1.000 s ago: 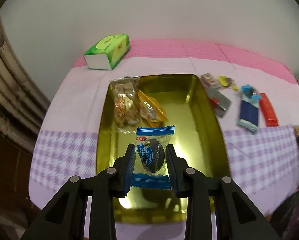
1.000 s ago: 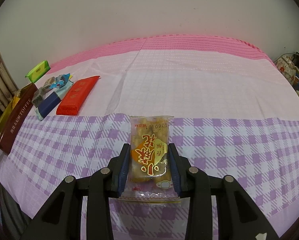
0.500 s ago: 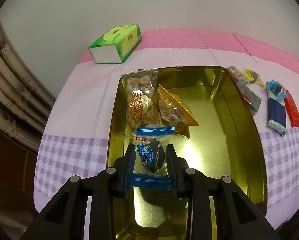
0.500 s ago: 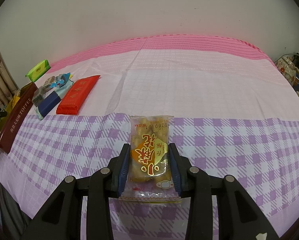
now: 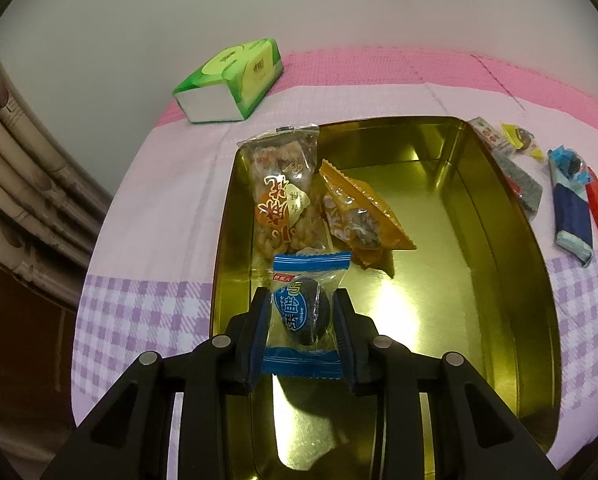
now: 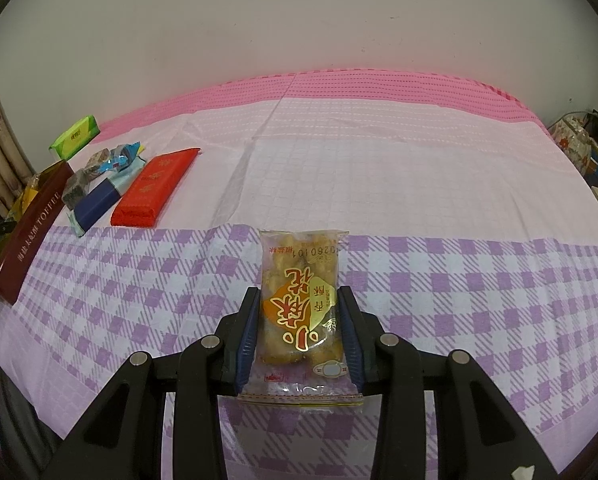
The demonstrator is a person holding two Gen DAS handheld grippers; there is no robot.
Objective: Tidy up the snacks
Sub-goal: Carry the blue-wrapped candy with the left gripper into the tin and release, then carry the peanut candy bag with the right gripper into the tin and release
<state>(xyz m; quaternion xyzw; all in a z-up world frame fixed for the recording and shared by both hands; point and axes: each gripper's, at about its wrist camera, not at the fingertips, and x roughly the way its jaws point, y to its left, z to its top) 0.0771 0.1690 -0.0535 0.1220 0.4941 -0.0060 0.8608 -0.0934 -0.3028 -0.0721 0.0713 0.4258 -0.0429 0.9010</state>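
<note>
**Entry: blue candy held over the tin, left side leads**

Your left gripper (image 5: 302, 316): jaws closed on the blue-wrapped candy (image 5: 303, 312), wrapper's long axis running away from you along the fingers. It hangs over the gold tin (image 5: 511, 248), lower centre of the left wrist view, above bare floor at the tin's near end. Just beyond the candy's top seam, centre frame: the clear twist-snack packet (image 5: 285, 196) and the orange packet (image 5: 359, 216), side by side against the tin's left wall. Release point, by judgement: straight down, short of those two.

Your right gripper (image 6: 299, 320): jaws closed on a second twist-snack packet (image 6: 299, 304), long axis along the fingers, above checked cloth (image 6: 479, 288). From here the tin sits at far left of frame, well apart, so your left is nearer.

Loose stock, upper left of the right wrist view: red bar (image 6: 155, 188), navy bar (image 6: 97, 200), green tissue box (image 6: 75, 136)
</note>
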